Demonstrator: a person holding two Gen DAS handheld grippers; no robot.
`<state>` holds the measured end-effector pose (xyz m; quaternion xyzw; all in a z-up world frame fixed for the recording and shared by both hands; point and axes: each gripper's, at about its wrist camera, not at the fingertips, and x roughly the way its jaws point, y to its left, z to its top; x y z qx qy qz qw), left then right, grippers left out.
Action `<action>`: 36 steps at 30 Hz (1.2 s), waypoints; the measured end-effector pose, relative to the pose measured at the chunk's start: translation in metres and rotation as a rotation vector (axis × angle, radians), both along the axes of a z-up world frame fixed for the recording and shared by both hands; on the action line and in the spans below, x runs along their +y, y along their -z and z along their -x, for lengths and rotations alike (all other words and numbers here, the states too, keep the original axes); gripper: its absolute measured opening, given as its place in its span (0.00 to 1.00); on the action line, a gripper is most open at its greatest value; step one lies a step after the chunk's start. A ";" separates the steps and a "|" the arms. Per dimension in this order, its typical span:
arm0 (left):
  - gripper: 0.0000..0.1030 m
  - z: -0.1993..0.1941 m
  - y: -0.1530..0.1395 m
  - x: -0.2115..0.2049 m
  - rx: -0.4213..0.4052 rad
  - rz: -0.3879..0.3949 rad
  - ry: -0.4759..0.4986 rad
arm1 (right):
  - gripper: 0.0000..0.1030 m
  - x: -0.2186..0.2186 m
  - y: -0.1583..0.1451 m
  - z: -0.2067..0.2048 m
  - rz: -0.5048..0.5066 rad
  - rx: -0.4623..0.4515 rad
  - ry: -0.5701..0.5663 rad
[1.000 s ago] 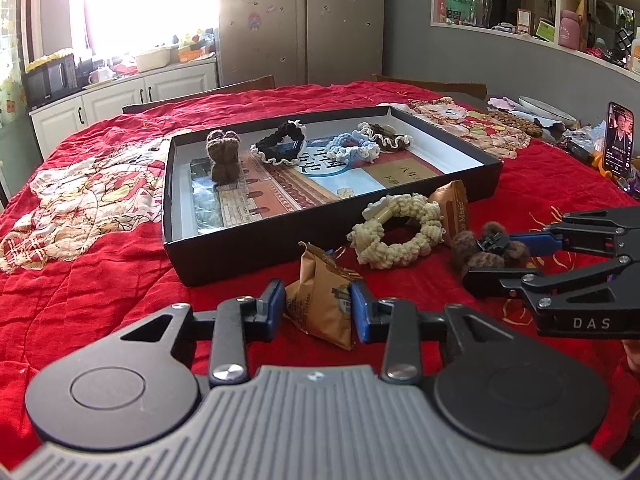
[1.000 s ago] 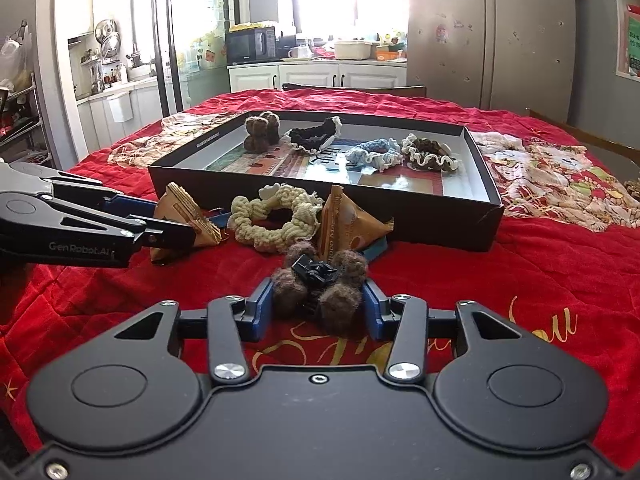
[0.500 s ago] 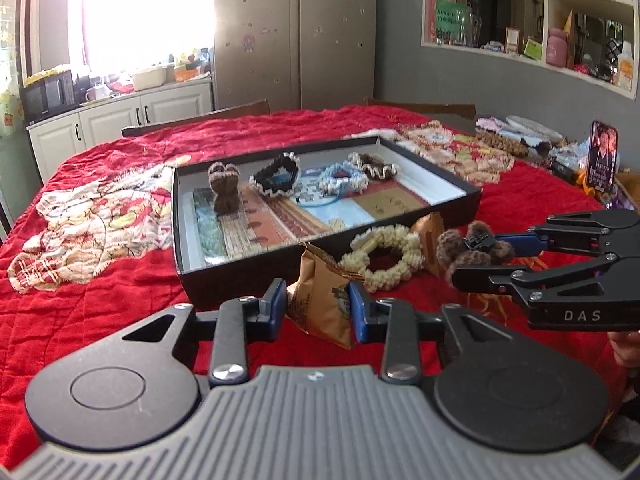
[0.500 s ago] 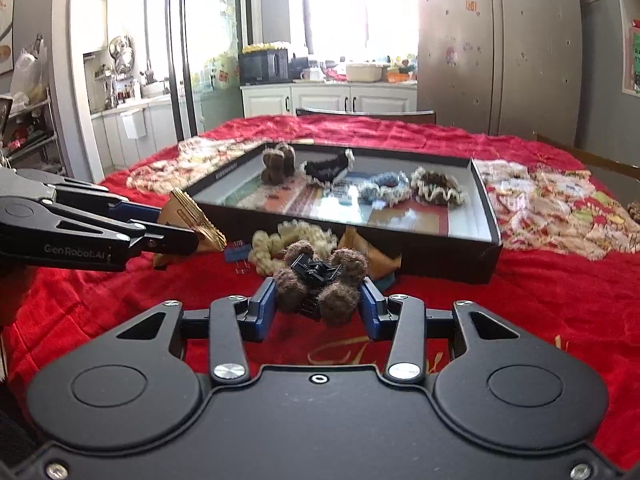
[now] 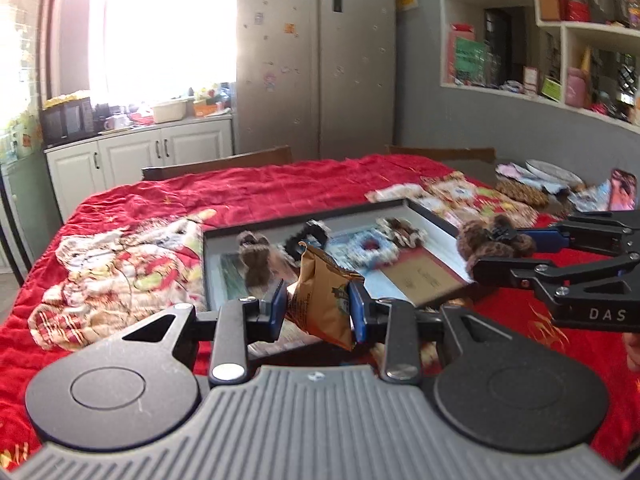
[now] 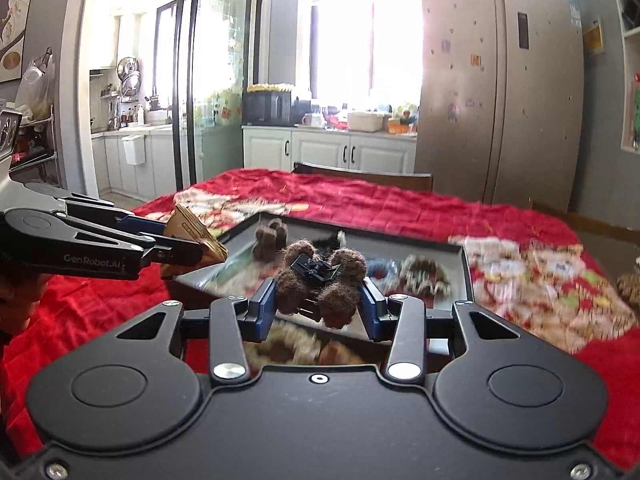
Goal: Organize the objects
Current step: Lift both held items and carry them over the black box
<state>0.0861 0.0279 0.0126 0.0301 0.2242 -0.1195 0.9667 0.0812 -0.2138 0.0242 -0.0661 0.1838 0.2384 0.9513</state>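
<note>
My left gripper [image 5: 318, 310] is shut on a brown snack packet [image 5: 326, 300], held in the air over the near edge of the black tray [image 5: 430, 216]. My right gripper [image 6: 320, 308] is shut on a brown fuzzy pom-pom hair clip [image 6: 320, 280], also lifted above the tray's [image 6: 464, 264] near side. From the left wrist view the right gripper [image 5: 480, 252] and its clip [image 5: 492, 240] hang at the right. From the right wrist view the left gripper [image 6: 192, 244] and packet [image 6: 196, 232] hang at the left. Inside the tray lie a brown fuzzy clip [image 5: 256, 258] and several scrunchies [image 5: 370, 246].
A red tablecloth [image 5: 260, 188] covers the table, with patterned cloth [image 5: 120, 256] left of the tray and more cloth [image 6: 540, 280] at the right. A phone [image 5: 622, 190] and clutter sit at the far right edge. Chair backs [image 5: 218, 164] stand behind the table.
Both grippers have risen from the tablecloth with their loads. The packet and the pom-pom clip now hang above the tray's near edge; the cream scrunchie has dropped out of view.
</note>
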 end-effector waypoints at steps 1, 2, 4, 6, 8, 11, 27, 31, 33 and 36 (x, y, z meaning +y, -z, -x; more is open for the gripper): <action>0.36 -0.004 -0.001 0.001 -0.006 -0.003 -0.011 | 0.40 0.003 -0.001 -0.005 0.001 -0.002 0.001; 0.36 -0.008 -0.002 0.003 -0.012 -0.009 -0.023 | 0.40 0.006 -0.002 -0.010 0.001 -0.003 0.004; 0.36 -0.017 -0.002 0.005 -0.014 -0.016 -0.039 | 0.40 0.013 -0.003 -0.023 0.006 -0.003 0.004; 0.36 -0.026 -0.001 0.005 -0.004 -0.014 -0.044 | 0.40 0.021 -0.001 -0.037 0.024 -0.002 0.009; 0.36 -0.036 0.001 0.005 0.008 -0.012 -0.046 | 0.40 0.028 0.003 -0.051 0.042 0.003 0.014; 0.36 -0.051 0.008 0.002 0.029 -0.011 -0.050 | 0.40 0.038 0.013 -0.069 0.061 0.024 0.009; 0.36 -0.102 0.044 -0.002 0.115 -0.028 -0.091 | 0.40 0.048 0.052 -0.132 0.053 0.110 0.012; 0.36 -0.106 0.047 -0.004 0.118 -0.033 -0.094 | 0.40 0.051 0.054 -0.138 0.058 0.117 0.010; 0.36 -0.109 0.048 -0.004 0.121 -0.028 -0.096 | 0.40 0.051 0.056 -0.142 0.057 0.125 0.015; 0.36 -0.111 0.049 -0.004 0.119 -0.030 -0.097 | 0.40 0.050 0.058 -0.146 0.052 0.138 0.022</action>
